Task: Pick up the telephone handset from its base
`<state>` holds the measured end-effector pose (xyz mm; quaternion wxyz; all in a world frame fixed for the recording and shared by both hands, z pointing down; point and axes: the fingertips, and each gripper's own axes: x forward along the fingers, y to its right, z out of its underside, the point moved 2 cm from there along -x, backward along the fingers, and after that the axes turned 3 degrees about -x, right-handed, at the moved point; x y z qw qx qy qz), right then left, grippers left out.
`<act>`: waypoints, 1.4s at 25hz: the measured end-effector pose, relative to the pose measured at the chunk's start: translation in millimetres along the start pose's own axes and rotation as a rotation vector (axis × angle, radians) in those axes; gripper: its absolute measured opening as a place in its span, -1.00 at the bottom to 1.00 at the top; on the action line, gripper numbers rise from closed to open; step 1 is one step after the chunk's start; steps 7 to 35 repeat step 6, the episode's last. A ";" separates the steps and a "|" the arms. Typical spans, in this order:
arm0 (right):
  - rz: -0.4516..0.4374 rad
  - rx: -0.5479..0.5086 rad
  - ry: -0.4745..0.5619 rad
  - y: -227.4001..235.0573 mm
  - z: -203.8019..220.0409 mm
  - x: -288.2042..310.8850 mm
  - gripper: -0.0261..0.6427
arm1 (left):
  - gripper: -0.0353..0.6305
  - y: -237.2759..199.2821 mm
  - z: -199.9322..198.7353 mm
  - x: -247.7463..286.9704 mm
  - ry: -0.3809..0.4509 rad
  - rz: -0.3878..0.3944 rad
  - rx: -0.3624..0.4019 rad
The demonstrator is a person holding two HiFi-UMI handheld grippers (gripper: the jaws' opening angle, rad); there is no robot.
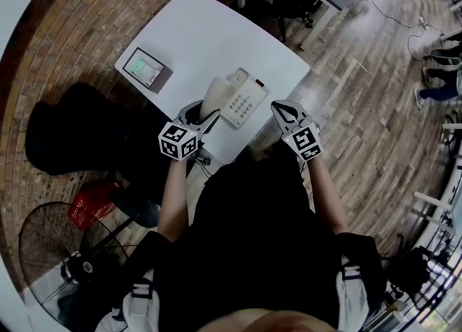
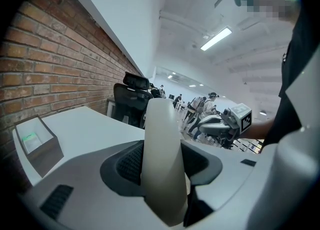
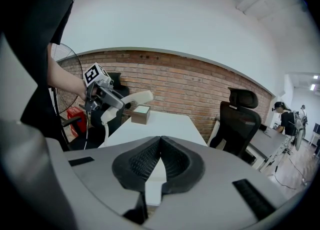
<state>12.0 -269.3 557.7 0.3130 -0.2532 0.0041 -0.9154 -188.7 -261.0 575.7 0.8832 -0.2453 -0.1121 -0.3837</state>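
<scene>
The cream telephone handset [image 1: 215, 92] is tilted up off the white phone base [image 1: 245, 99], which sits with its keypad near the table's front edge. My left gripper [image 1: 204, 112] is shut on the handset's lower end. In the left gripper view the handset [image 2: 162, 164] stands upright between the dark pads. The right gripper view shows the handset [image 3: 134, 98] in the air in the left gripper [image 3: 107, 99], with its cord hanging below. My right gripper [image 1: 283, 109] hovers just right of the base, shut [image 3: 160, 154] with nothing in it.
The white table [image 1: 195, 27] also bears a small dark box [image 1: 148, 69] at its left edge. A black office chair [image 3: 240, 119] stands at the far end. Beside the person on the floor are a fan [image 1: 54, 244] and a red crate [image 1: 90, 204].
</scene>
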 end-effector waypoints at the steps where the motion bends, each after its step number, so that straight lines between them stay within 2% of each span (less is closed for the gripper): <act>1: 0.001 0.001 0.000 0.1 0.1 0.7 -0.93 | -0.24 -0.7 -0.1 -0.1 0.001 -0.001 0.000; 35: 0.000 0.007 0.000 -0.7 -0.1 4.1 -0.93 | -0.24 -3.9 1.6 -0.4 -0.007 -0.006 0.000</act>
